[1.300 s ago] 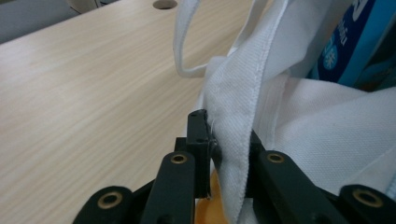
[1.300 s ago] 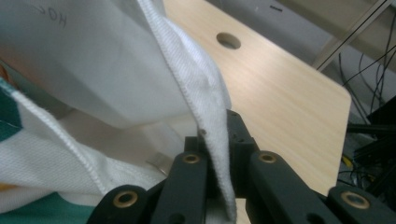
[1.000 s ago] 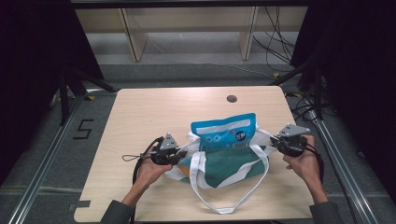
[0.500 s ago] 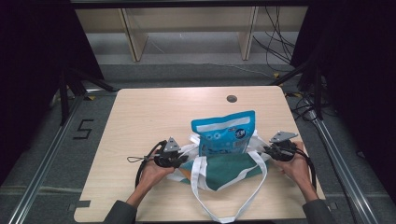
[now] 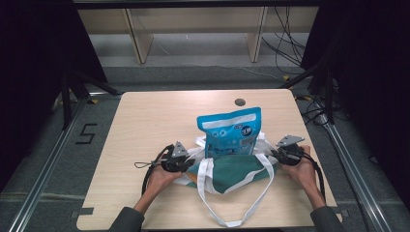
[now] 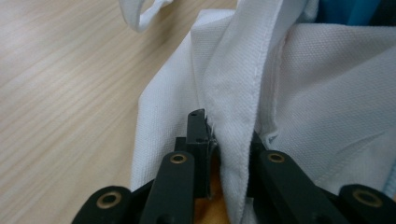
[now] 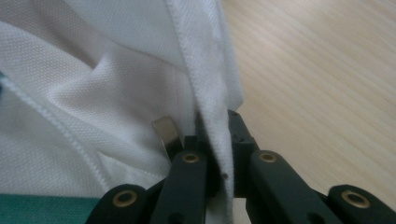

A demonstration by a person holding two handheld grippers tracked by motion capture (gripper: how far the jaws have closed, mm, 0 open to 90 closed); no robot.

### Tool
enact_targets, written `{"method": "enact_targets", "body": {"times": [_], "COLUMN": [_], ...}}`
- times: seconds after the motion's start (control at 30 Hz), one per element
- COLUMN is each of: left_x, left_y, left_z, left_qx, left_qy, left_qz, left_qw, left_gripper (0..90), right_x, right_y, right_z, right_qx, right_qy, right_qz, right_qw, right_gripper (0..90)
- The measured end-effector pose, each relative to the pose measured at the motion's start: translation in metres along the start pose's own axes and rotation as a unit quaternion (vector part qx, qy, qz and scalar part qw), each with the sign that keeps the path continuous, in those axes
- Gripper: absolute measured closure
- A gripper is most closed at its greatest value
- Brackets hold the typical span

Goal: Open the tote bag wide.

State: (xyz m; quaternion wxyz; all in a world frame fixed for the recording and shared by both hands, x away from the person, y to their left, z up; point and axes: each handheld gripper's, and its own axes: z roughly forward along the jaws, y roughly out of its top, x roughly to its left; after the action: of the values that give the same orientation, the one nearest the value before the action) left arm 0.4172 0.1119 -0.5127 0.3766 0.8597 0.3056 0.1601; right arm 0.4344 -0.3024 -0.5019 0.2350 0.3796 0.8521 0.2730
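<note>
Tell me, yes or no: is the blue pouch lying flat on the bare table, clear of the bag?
No, the blue pouch stands upright inside the white and green bag.

One wooden table (image 5: pixel 145 125) fills the middle of the high view. One tote bag (image 5: pixel 232 171), white and green, lies at the lower centre of that frame, with two long white straps: one strap (image 5: pixel 232 215) loops toward the bottom edge, the other strap (image 5: pixel 200 141) sits just left of the pouch. One blue pouch (image 5: pixel 229 133) stands at the centre. Two grippers appear, the left gripper (image 5: pixel 186 162) at lower left and the right gripper (image 5: pixel 273 153) at lower right, each carried by one hand. One dark round hole (image 5: pixel 240 102) marks the tabletop above the pouch.
</note>
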Motion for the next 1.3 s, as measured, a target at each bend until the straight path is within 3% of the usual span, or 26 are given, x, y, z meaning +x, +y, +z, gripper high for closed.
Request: {"method": "enact_targets", "body": {"times": [0.13,0.27,0.43,0.47,0.53,0.57,0.6,0.63,0.7,0.73,0.77,0.8,0.83,0.87,0.9,0.93,0.97,1.0,1.03,1.07,1.1,1.13,1.2,1.27,1.3], "left_x": [0.008,0.017,0.020,0.020,0.020,0.020,0.020,0.020,0.022,0.023,0.025,0.024,0.024,0.021,0.021,0.021,0.020,0.018,0.019,0.019,0.020,0.021,0.023,0.025,0.025], "left_y": [0.002,0.006,0.007,0.009,0.014,0.016,0.020,0.020,0.027,0.030,0.033,0.035,0.037,0.042,0.042,0.045,0.049,0.052,0.054,0.056,0.058,0.059,0.061,0.062,0.062], "left_z": [0.004,0.008,0.008,0.007,0.000,-0.005,-0.013,-0.013,-0.020,-0.023,-0.026,-0.028,-0.029,-0.031,-0.031,-0.033,-0.034,-0.034,-0.033,-0.033,-0.031,-0.029,-0.026,-0.020,-0.020], "left_qx": [-0.002,-0.003,0.000,0.005,0.014,0.016,0.008,0.008,0.003,0.000,-0.003,-0.010,-0.013,-0.022,-0.022,-0.023,-0.024,-0.034,-0.036,-0.029,-0.026,-0.030,-0.030,-0.038,-0.038], "left_qy": [0.011,0.025,0.021,0.020,0.015,0.015,0.008,0.008,0.008,0.013,0.012,0.010,0.008,-0.002,-0.002,0.001,0.000,-0.001,-0.004,0.001,-0.002,-0.002,-0.005,-0.010,-0.010], "left_qz": [-0.001,-0.004,-0.014,-0.020,-0.030,-0.033,-0.036,-0.036,-0.040,-0.047,-0.040,-0.056,-0.049,-0.049,-0.049,-0.041,-0.037,-0.043,-0.037,-0.031,-0.030,-0.039,-0.036,-0.050,-0.050], "left_qw": [0.9999,0.9997,0.9997,0.9996,0.9993,0.9992,0.9993,0.9993,0.9992,0.9988,0.9991,0.9983,0.9987,0.9986,0.9986,0.9989,0.9990,0.9985,0.9987,0.9991,0.9992,0.9988,0.9989,0.9979,0.9979], "left_gripper": [80.4,80.2,75.5,75.5,66.1,62.4,56.7,54.7,52.2,49.0,47.8,47.8,46.2,45.0,43.8,42.9,42.9,42.6,41.5,41.5,41.5,41.5,43.0,43.7,43.9], "right_x": [0.002,0.000,-0.002,-0.002,-0.006,-0.010,-0.012,-0.012,-0.011,-0.010,-0.007,-0.007,-0.002,0.011,0.011,0.021,0.021,0.028,0.038,0.038,0.042,0.044,0.051,0.057,0.058], "right_y": [0.007,0.012,0.013,0.013,0.016,0.017,0.018,0.018,0.020,0.024,0.027,0.027,0.030,0.037,0.037,0.046,0.046,0.049,0.056,0.056,0.059,0.061,0.065,0.072,0.074], "right_z": [0.006,0.011,0.011,0.009,0.000,-0.009,-0.025,-0.025,-0.047,-0.062,-0.070,-0.070,-0.077,-0.088,-0.088,-0.091,-0.091,-0.091,-0.089,-0.089,-0.087,-0.083,-0.078,-0.069,-0.067], "right_qx": [0.001,0.001,-0.002,-0.004,-0.004,-0.021,-0.043,-0.043,-0.074,-0.092,-0.111,-0.111,-0.127,-0.130,-0.130,-0.147,-0.147,-0.150,-0.161,-0.161,-0.155,-0.160,-0.150,-0.154,-0.153], "right_qy": [-0.017,-0.019,-0.020,-0.031,-0.034,-0.037,-0.025,-0.025,-0.026,-0.015,0.002,0.002,0.022,0.071,0.071,0.104,0.104,0.119,0.137,0.137,0.152,0.156,0.165,0.180,0.187], "right_qz": [-0.016,-0.019,-0.014,-0.008,0.013,0.015,0.024,0.024,0.053,0.055,0.063,0.063,0.067,0.059,0.059,0.029,0.029,0.026,-0.002,-0.002,0.000,-0.003,-0.009,-0.036,-0.033], "right_qw": [0.9997,0.9996,0.9997,0.9995,0.9993,0.9990,0.9985,0.9985,0.9955,0.9941,0.9918,0.9918,0.9894,0.9871,0.9871,0.9832,0.9832,0.9811,0.9774,0.9774,0.9760,0.9747,0.9748,0.9707,0.9697], "right_gripper": [87.6,87.4,82.4,76.5,69.1,66.0,62.9,62.9,59.4,56.5,56.3,56.3,55.8,53.7,53.7,52.2,52.2,52.0,51.5,51.5,51.0,50.6,49.4,48.5,48.6]}}
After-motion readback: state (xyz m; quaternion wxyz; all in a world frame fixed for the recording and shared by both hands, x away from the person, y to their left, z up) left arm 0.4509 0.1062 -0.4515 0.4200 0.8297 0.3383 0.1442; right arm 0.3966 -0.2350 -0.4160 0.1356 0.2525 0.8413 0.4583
